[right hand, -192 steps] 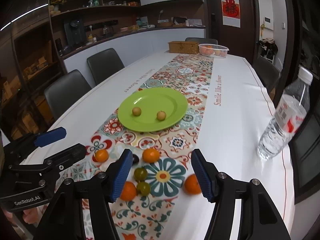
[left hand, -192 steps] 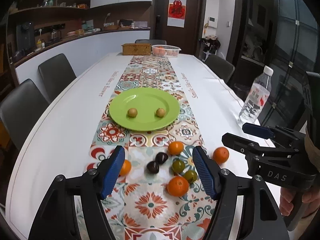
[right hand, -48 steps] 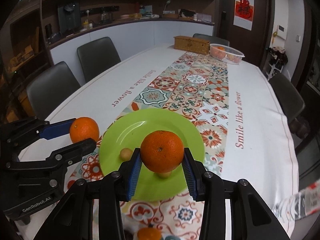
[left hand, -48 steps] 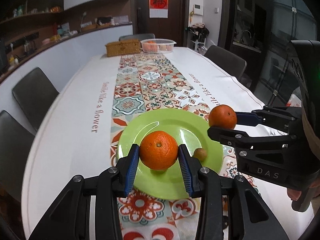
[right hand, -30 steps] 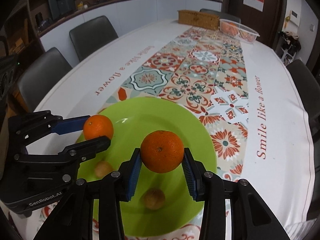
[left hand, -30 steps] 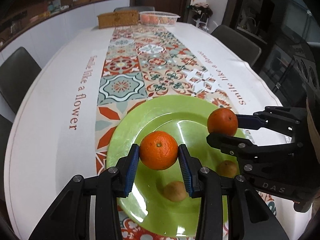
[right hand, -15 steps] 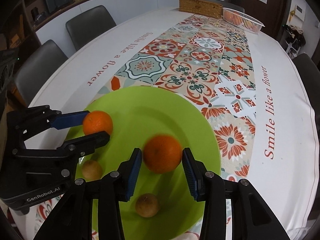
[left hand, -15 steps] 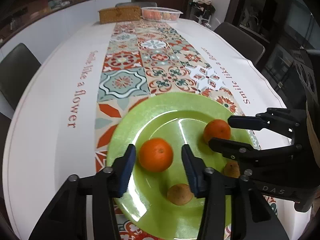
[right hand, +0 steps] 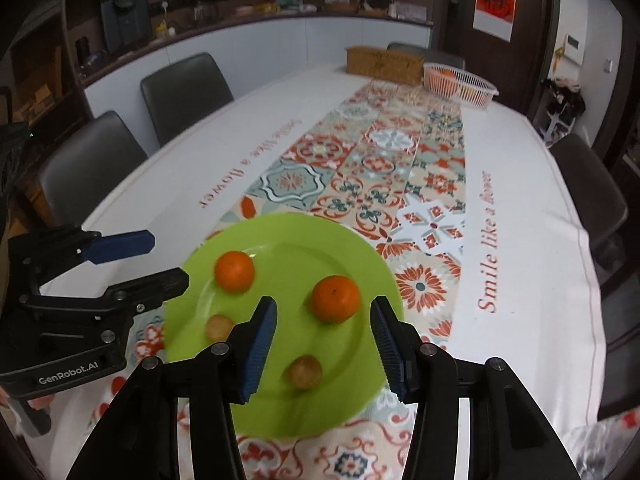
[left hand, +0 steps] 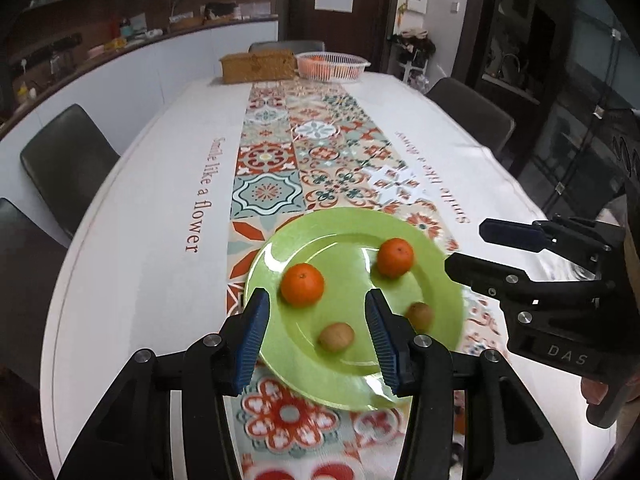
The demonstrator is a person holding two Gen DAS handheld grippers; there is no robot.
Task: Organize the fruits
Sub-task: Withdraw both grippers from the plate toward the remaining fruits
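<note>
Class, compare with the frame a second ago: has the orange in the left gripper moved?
Yes. The orange has dropped from between the left gripper's pads onto the green plate.

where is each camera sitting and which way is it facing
Left wrist: sits on the left tool, looking down its open fingers at the round green plate; the right tool shows at the right edge.
Right wrist: sits on the right tool, facing the same plate; the left tool shows at the left edge.
Shared: plate, two oranges, two small brown fruits.
</note>
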